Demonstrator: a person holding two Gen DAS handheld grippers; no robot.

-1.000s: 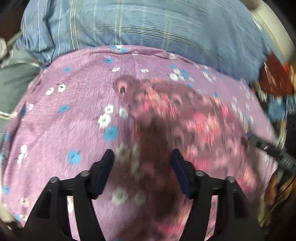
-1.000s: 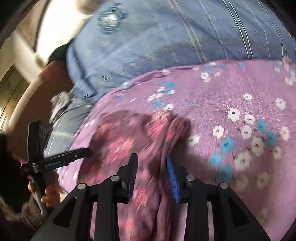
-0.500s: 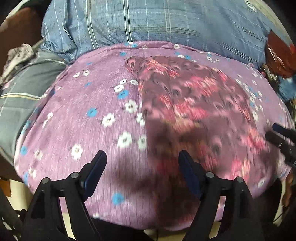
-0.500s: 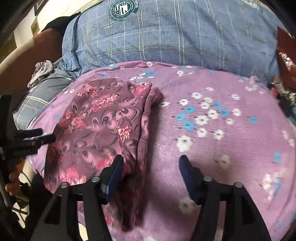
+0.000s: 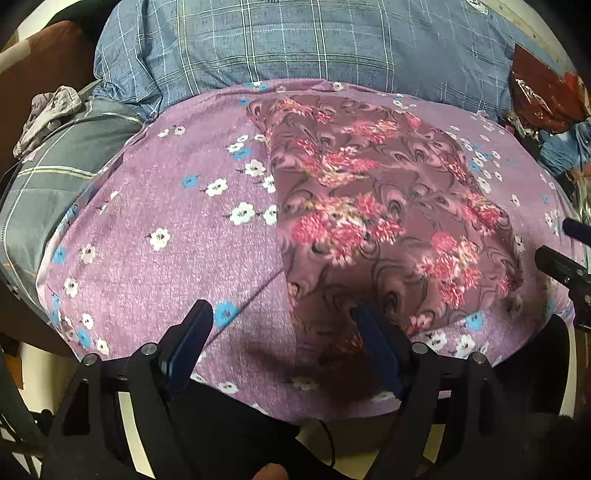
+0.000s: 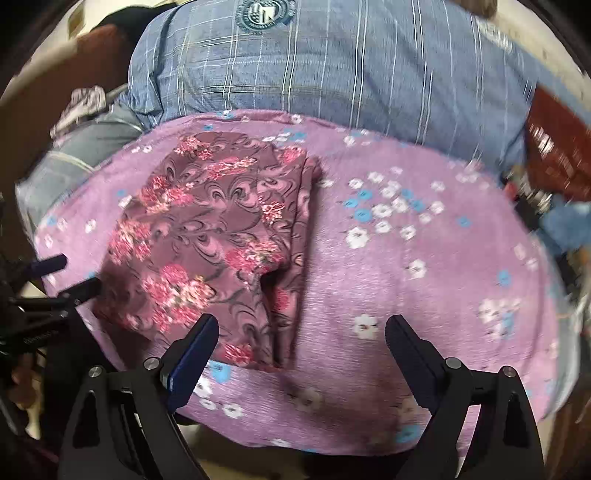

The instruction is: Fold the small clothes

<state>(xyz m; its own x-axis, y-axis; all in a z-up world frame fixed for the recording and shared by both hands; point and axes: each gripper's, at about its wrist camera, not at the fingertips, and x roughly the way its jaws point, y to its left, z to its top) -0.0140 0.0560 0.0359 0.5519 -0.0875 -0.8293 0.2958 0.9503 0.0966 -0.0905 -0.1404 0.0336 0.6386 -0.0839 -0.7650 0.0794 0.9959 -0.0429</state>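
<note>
Maroon floral garment (image 5: 388, 206) lies folded and flat on the purple flowered sheet (image 5: 166, 229), free of both tools. Landmark: the garment. In the left wrist view, the left gripper (image 5: 282, 332) hangs above the garment's near edge; its jaws stand wide apart, nothing between the pads, released; one blue pad sits over bare sheet beside the garment's left edge, the other over the garment's near corner, with no press on the cloth visible. In the right wrist view, the right gripper (image 6: 301, 332) hovers just off the garment's near right corner (image 6: 207, 236); its jaws have just been opening and now stand wide, empty, released. Its left pad lies over the near hem, its right pad over open sheet well to the side of the garment. The garment's right side shows a doubled layer, a folded strip running along that edge in the right wrist view. Beyond the garment's far edge lies a blue checked cushion (image 5: 295, 40) with a round emblem (image 6: 264, 14), touching the sheet's far border. To the garment's far left sits a grey striped cloth (image 5: 62, 158). The left gripper's fingers appear at the garment's left side in the right wrist view, apart from the cloth. That view is blurred toward its right edge.
</note>
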